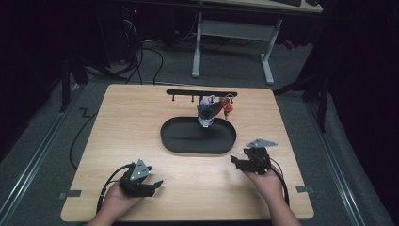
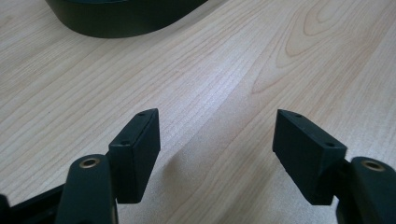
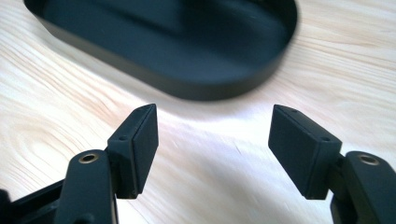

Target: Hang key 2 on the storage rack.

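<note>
Both pairs of jaws are standing wide apart with nothing between them: the left gripper (image 1: 151, 182) is resting low over the near left part of the wooden table (image 1: 141, 122), and the right gripper (image 1: 243, 160) is sitting just off the near right rim of the black oval tray (image 1: 171, 141). In the right gripper view its jaws are pointing at the tray's near wall (image 3: 205, 88) across a strip of bare wood. A small cluster of keyrings (image 1: 212, 109) (too small to make out piece by piece) is hanging from the black hook rack (image 1: 188, 93) beyond the tray, well apart from both grippers. Reaching for it looks like the work ahead, and the risk lies in crossing the tray: a low approach could be knocking its rim and shoving it, while a careless grab could be tipping the slim rack or pulling off several keyrings at once.
</note>
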The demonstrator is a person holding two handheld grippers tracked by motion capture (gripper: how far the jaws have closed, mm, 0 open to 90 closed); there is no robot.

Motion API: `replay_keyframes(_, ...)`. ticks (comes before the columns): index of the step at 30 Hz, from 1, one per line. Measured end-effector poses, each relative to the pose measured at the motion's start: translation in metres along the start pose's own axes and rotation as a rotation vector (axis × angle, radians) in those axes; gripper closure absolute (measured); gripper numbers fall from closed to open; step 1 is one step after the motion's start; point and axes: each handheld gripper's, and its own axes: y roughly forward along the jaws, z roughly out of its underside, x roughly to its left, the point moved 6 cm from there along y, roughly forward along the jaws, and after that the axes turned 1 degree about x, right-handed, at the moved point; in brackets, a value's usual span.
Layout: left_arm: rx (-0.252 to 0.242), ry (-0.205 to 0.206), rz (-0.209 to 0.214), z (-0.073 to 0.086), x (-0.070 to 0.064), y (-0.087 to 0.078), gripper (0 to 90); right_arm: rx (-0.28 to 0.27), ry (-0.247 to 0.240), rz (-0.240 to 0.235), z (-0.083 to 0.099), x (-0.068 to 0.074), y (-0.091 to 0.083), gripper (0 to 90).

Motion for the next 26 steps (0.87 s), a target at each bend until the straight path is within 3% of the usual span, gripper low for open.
replay_keyframes(5, -0.004, -0.023, 0.001, 0.000, 0.000, 0.001, 31.6, -0.143, -0.027, 0.063, 0.035, 0.000, -0.016, 25.0)
replay_keyframes(9, -0.014, -0.020, 0.003, -0.002, -0.002, 0.002, 30.6, -0.217, -0.029, 0.073, 0.040, -0.001, -0.035, 20.9)
replay_keyframes(12, -0.014, -0.020, 0.004, -0.002, -0.003, 0.003, 29.7, -0.190, 0.002, 0.060, 0.047, -0.003, -0.029, 19.7)
replay_keyframes(15, -0.012, -0.013, 0.010, -0.002, -0.004, 0.004, 29.1, -0.151, 0.002, 0.059, 0.051, -0.003, -0.020, 19.0)
replay_keyframes(26, -0.037, -0.017, 0.005, -0.002, 0.001, -0.004, 28.9, -0.138, 0.006, 0.060, 0.051, 0.000, -0.013, 19.1)
